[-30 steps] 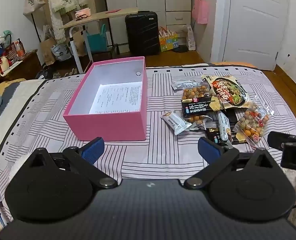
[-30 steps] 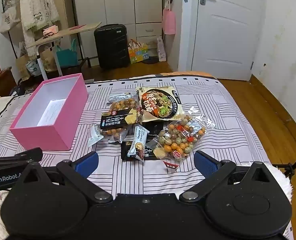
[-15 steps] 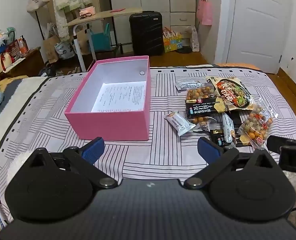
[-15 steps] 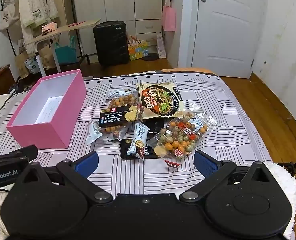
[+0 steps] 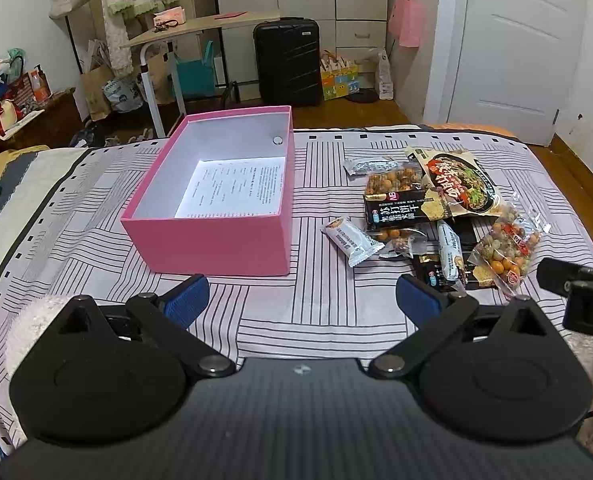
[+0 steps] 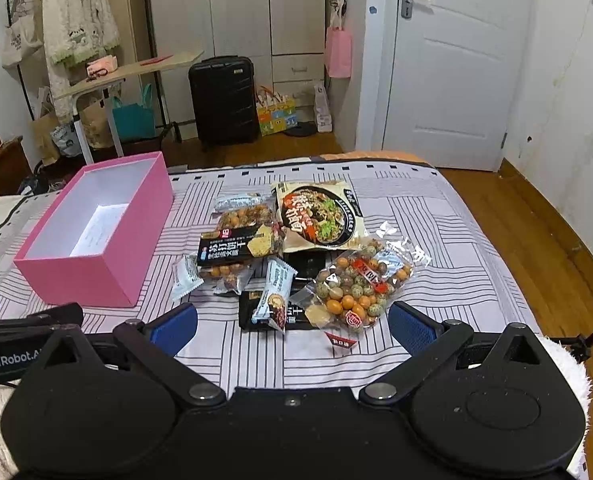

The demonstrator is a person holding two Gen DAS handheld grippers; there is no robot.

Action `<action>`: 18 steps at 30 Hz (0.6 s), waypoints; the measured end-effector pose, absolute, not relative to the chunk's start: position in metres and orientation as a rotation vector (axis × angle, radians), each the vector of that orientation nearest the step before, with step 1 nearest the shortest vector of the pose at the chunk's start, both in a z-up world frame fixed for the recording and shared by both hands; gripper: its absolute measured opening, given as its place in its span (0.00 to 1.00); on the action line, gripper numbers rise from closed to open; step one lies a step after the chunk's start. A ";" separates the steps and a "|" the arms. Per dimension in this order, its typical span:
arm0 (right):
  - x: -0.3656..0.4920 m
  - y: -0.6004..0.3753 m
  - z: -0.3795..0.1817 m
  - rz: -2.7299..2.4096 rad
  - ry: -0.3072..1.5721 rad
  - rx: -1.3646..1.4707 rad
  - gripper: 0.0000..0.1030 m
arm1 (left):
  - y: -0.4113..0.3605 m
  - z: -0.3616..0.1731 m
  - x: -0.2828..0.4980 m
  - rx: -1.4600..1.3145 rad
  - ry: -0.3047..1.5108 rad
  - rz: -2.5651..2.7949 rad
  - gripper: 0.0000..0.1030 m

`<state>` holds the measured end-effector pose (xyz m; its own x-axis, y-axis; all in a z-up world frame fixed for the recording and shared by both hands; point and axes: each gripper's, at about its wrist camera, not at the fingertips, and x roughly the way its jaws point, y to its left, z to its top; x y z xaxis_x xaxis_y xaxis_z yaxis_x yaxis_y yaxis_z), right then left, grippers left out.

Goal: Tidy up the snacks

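1. A pink box [image 5: 216, 236] sits on the bed [image 5: 320, 312]. The box has no lid on it, and a white paper with small print [image 5: 234, 188] lies flat on its bottom.
2. The snacks are in a messy pile on the striped bed cover, just beside the box on its right side. None of them are in the box.
3. A big noodle bag [image 6: 320, 216] with a picture of a bowl lies at the far side of the pile.
4. A black cracker pack [image 6: 236, 248] lies on top of a clear bag of round orange snacks [image 6: 244, 216].
5. A clear bag of mixed nuts [image 6: 356, 288] is at the near right of the pile, next to a dark flat packet [image 6: 280, 312].
6. A small white bar [image 5: 352, 240] lies between the box and the pile. Another small bar [image 6: 274, 292] rests on the dark flat packet.
7. The left tongs [image 5: 300, 300] are spread wide and hold nothing. They hang over the bed cover, just in front of the box.
8. The right tongs [image 6: 292, 324] are spread wide too and hold nothing. They hang just in front of the snack pile.
9. A black suitcase [image 6: 222, 100] stands on the floor past the bed, near a white door [image 6: 452, 68].
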<state>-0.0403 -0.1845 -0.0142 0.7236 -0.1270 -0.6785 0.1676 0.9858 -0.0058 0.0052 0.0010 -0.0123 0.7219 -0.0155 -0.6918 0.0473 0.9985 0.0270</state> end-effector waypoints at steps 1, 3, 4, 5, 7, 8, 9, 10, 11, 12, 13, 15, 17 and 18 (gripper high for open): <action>-0.041 -0.185 -0.014 -0.162 0.739 0.058 1.00 | 0.001 -0.012 0.005 0.043 0.763 -0.034 0.98; -0.042 -0.185 -0.012 -0.160 0.724 0.058 1.00 | 0.001 -0.012 0.005 0.043 0.764 -0.035 0.98; -0.043 -0.185 -0.011 -0.160 0.717 0.058 1.00 | 0.000 -0.012 0.005 0.042 0.764 -0.036 0.98; -0.043 -0.185 -0.011 -0.159 0.710 0.058 1.00 | 0.000 -0.012 0.005 0.040 0.765 -0.037 0.98; -0.044 -0.186 -0.010 -0.156 0.698 0.059 1.00 | 0.000 -0.012 0.004 0.037 0.765 -0.039 0.98; -0.044 -0.186 -0.009 -0.155 0.693 0.059 1.00 | 0.000 -0.012 0.004 0.036 0.765 -0.040 0.98; -0.045 -0.185 -0.009 -0.153 0.690 0.059 1.00 | 0.000 -0.011 0.004 0.034 0.765 -0.041 0.98; -0.045 -0.185 -0.009 -0.152 0.686 0.057 1.00 | 0.000 -0.011 0.004 0.033 0.764 -0.042 0.98; -0.046 -0.184 -0.009 -0.151 0.684 0.055 1.00 | 0.000 -0.011 0.004 0.033 0.764 -0.042 0.98; -0.046 -0.183 -0.009 -0.150 0.682 0.052 1.00 | -0.001 -0.011 0.004 0.033 0.765 -0.041 0.98; -0.046 -0.183 -0.010 -0.149 0.682 0.049 1.00 | -0.001 -0.011 0.004 0.034 0.765 -0.042 0.98; -0.047 -0.182 -0.010 -0.150 0.682 0.045 1.00 | -0.001 -0.011 0.004 0.033 0.766 -0.042 0.98; -0.047 -0.182 -0.011 -0.150 0.682 0.043 1.00 | -0.001 -0.011 0.005 0.034 0.766 -0.041 0.98; -0.048 -0.182 -0.011 -0.149 0.681 0.042 1.00 | -0.001 -0.011 0.005 0.034 0.766 -0.042 0.98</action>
<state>-0.0476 -0.1819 -0.0108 0.7669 -0.1237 -0.6298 0.1515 0.9884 -0.0097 0.0046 -0.0008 -0.0114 0.7201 -0.0252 -0.6934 0.0501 0.9986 0.0158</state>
